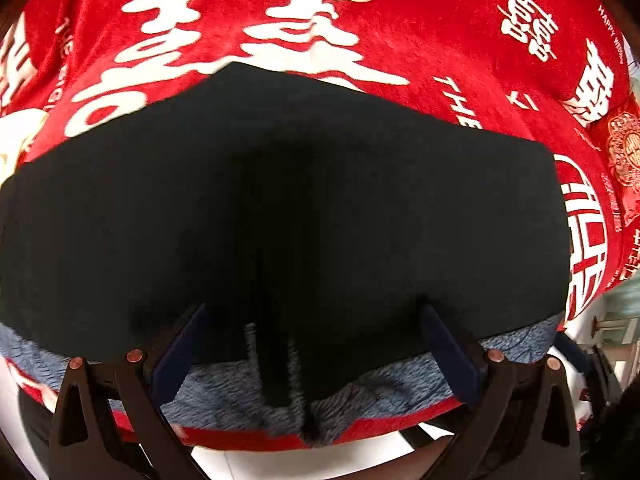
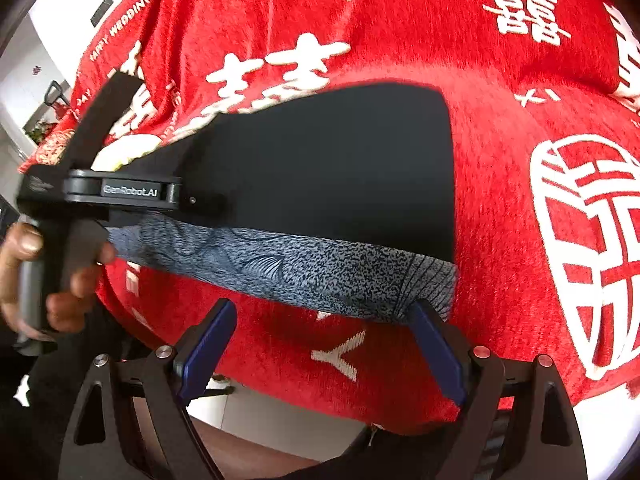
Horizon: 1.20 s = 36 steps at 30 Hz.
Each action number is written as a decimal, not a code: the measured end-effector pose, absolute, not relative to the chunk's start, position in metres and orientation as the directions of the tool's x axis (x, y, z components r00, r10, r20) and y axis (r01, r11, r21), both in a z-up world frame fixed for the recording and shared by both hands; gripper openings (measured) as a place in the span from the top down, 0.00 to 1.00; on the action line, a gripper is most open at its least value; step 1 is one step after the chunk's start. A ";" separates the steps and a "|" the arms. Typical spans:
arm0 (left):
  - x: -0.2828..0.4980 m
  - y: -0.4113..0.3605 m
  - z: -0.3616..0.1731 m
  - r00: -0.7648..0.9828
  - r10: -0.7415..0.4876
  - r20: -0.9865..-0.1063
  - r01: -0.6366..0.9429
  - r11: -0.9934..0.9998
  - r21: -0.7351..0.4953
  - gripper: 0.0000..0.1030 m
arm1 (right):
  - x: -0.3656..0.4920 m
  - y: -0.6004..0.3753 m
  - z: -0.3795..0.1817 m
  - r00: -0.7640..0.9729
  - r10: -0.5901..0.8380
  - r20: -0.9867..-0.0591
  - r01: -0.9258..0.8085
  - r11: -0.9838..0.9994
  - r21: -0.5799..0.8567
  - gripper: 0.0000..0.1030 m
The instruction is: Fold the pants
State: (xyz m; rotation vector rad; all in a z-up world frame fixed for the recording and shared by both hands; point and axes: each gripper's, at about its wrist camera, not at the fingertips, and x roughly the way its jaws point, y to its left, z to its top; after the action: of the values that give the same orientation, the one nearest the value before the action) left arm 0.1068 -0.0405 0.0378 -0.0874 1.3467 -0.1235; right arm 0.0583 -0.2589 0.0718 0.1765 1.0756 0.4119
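Black pants [image 1: 280,200] lie folded flat on a red blanket [image 1: 440,40] with white characters. A grey speckled waistband [image 1: 224,392] runs along their near edge. My left gripper [image 1: 316,320] hovers over that edge, open, with its fingers spread wide above the cloth. In the right wrist view the same pants [image 2: 340,160] and waistband [image 2: 320,268] lie just ahead of my right gripper [image 2: 324,316]. It is open and holds nothing; its right finger reaches the band's end. A hand [image 2: 24,240] holds the left tool's body [image 2: 128,191] at the pants' left side.
The blanket [image 2: 520,80] drops off at its near edge, with pale floor [image 2: 260,412] below. A red patterned cushion [image 1: 624,148] sits at the far right. White walls and room clutter [image 2: 40,92] show beyond the blanket's left side.
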 end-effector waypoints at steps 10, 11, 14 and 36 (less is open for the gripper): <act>0.087 -0.072 0.056 0.257 -0.120 -0.959 0.146 0.986 -0.084 0.00 | 0.072 -0.279 0.049 0.383 0.501 -0.776 -0.151 0.863 0.483 0.13; 0.088 -0.072 0.042 0.218 -0.099 -0.971 0.145 0.987 -0.068 0.00 | 0.071 -0.282 0.053 0.387 0.515 -0.765 -0.153 0.854 0.498 0.13; 0.084 -0.069 0.039 0.230 -0.119 -0.966 0.137 0.987 -0.089 0.00 | 0.074 -0.297 0.082 0.437 0.503 -0.746 -0.166 0.860 0.483 0.13; 0.088 -0.063 0.036 0.235 -0.135 -0.963 0.125 0.986 -0.108 0.00 | 0.194 -0.268 0.090 0.418 0.512 -0.750 -0.203 0.858 0.473 0.00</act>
State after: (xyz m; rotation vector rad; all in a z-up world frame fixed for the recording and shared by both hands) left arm 0.0877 -0.0628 0.0357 -0.0084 1.3214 -0.1786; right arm 0.1941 -0.2677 0.0900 0.3326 1.0503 0.4589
